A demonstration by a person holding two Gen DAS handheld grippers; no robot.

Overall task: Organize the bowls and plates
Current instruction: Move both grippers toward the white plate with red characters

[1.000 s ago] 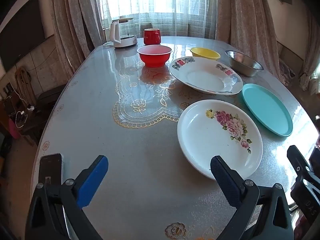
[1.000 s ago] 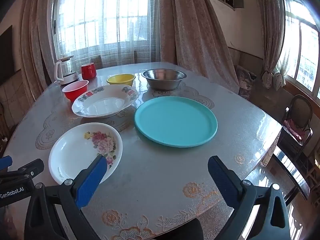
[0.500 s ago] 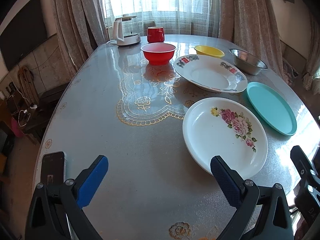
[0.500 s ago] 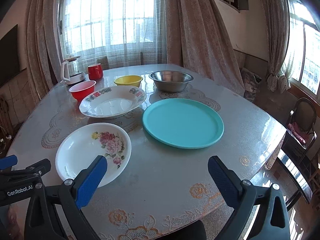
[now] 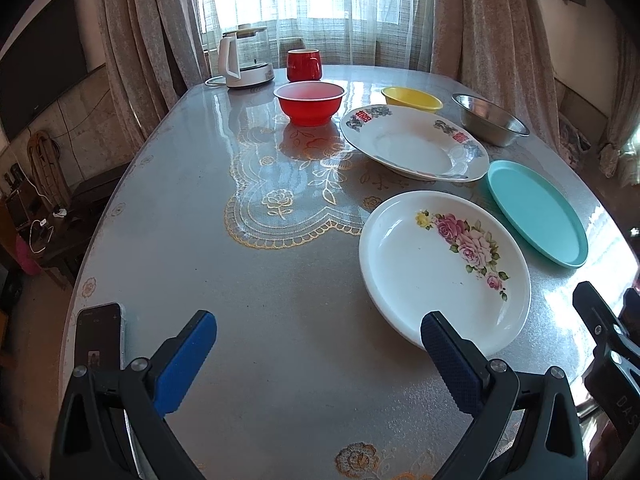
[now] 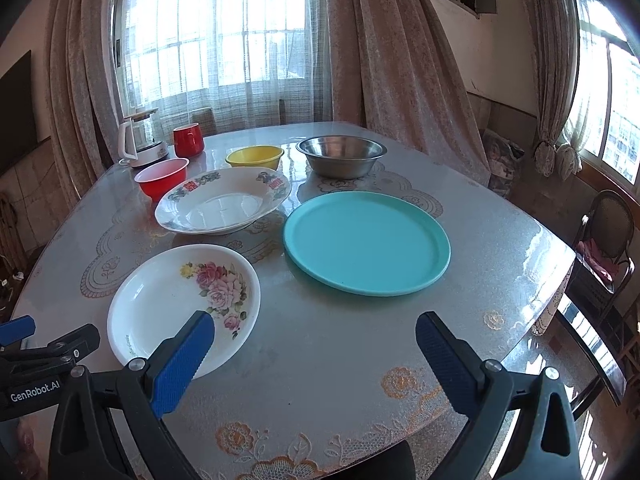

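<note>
Nothing is gathered yet: the left gripper [image 5: 318,342] and right gripper [image 6: 314,342], both spread and empty, hover near the rose plate [image 5: 444,266], which lies beside the teal plate [image 6: 366,242], probably the first to lift by its rim.

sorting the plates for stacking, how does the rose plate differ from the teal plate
The rose plate is white with pink roses printed on one side; the teal plate is one plain colour. The rose plate dips into a shallow well, while the teal plate is flat with a low rim. The teal plate looks wider. Both are round, empty, and flat on the table.
</note>
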